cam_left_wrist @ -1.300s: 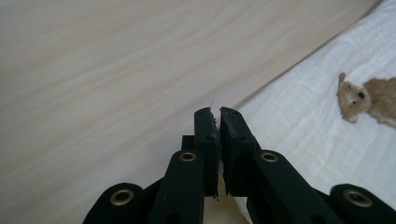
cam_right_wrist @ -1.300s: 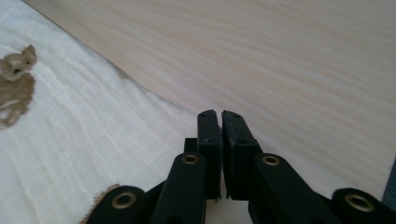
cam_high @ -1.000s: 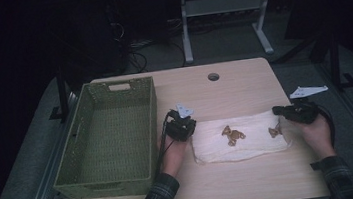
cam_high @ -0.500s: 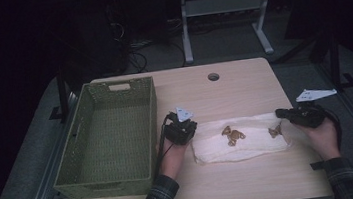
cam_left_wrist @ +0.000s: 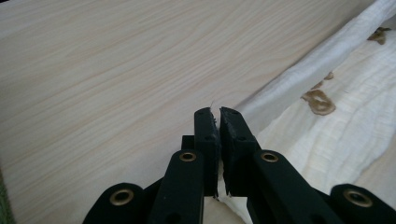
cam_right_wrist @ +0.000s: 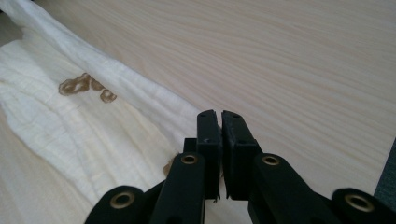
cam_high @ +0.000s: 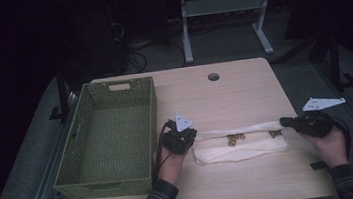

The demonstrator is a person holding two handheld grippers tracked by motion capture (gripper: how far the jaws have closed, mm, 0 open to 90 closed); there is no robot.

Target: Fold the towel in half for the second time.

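A: Left gripper (cam_high: 189,139) pose?
B: Held low over the table, pointing toward the middle, grey plate tilted up on top. Left hand (cam_high: 170,160) wraps it from below; the forearm comes in from the bottom edge in a plaid sleeve.

A: Jaws?
B: Pressed together, a thin fold of white cloth (cam_high: 242,145) pinched between the pads, seen in the left gripper view.

A: Right gripper (cam_high: 288,123)?
B: Mirrors it, pointing inward from the right, plate level. Right hand (cam_high: 328,141) grips from behind. Jaws closed on the cloth's other end.
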